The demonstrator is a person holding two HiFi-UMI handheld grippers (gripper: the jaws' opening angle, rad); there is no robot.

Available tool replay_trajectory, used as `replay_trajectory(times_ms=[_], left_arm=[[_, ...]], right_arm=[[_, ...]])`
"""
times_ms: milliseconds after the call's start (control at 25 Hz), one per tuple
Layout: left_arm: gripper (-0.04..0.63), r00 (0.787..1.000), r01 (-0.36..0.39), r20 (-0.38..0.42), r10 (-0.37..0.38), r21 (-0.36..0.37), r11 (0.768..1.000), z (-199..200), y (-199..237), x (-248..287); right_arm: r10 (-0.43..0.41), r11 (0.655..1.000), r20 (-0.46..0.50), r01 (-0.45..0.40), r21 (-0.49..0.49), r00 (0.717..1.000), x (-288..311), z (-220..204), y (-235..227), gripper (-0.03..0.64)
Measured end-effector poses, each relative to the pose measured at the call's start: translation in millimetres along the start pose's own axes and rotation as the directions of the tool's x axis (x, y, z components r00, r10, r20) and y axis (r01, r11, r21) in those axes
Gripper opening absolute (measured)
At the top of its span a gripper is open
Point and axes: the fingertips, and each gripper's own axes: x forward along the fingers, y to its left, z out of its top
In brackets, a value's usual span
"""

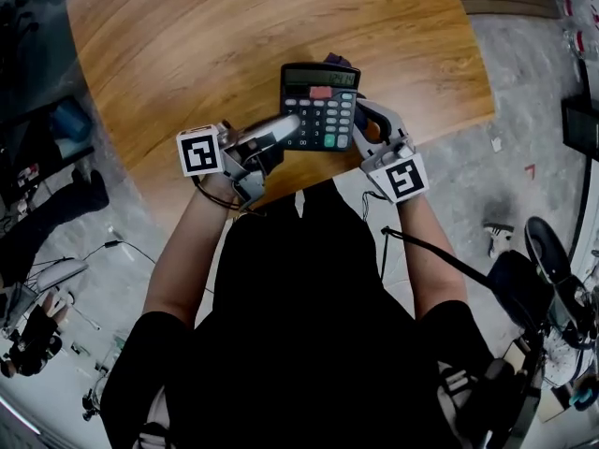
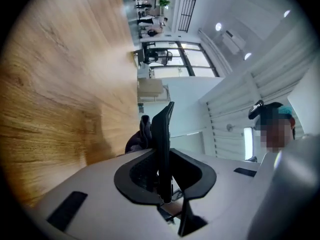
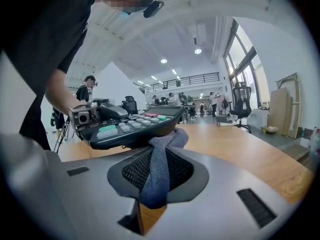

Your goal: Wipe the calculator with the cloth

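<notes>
Calculator is up off the bench, held in the air in front of the person, keys facing up. Left gripper has its fingers clamped on the calculator's left edge. In the left gripper view the calculator runs edge-on as a thin dark slab straight betw. the two fingers, pinched. Prob. held this way so both faces stay reachable & it can't slide about on the wood while rubbed.

Right gripper comes in from the right side, fingers closed on the cloth. It's a grey-blue fold bunched betw. them, w/ its free end pushed up against the calculator's underside near the edge. So the wipe looks to be on the back/side, not the keys; my read only.

Hard to see:
- In head view the cloth is nearly all hidden behind the calculator. Only a dark scrap peeks over the top edge; likely the same cloth, can't be sure.
- The actual cloth-to-casing contact patch shows in no view.
- Display digits too small to read.
- Left gripper view shows no keys, just the rim, plus a dark lump of cloth behind it.
- Right fingertips sit tucked under the calculator in head view.
</notes>
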Motion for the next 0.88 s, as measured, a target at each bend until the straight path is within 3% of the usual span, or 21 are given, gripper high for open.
replay_trajectory(times_ms=[280,560,720,880], left_arm=[[0.074,0.998,0.028,0.060,-0.027,-0.015,1.000,14,-8,1],[0.074,0.998,0.042,0.049,-0.038,-0.080,0.996,7,0,1],[0.074,0.999,0.024,0.030,-0.022,-0.070,0.997,0,5,0],[0.074,1.000,-0.023,0.006,0.024,-0.042,0.999,-7,13,-7]], right_arm=[[0.038,0.999,0.048,-0.036,-0.039,0.998,-8,14,32,0.072],[-0.060,0.998,0.012,0.060,0.001,0.998,10,8,-4,0.072],[-0.167,0.983,-0.012,0.167,0.072,0.986,3,-7,-26,0.072],[-0.333,0.933,-0.064,0.338,0.123,0.941,-14,-18,-59,0.072]])
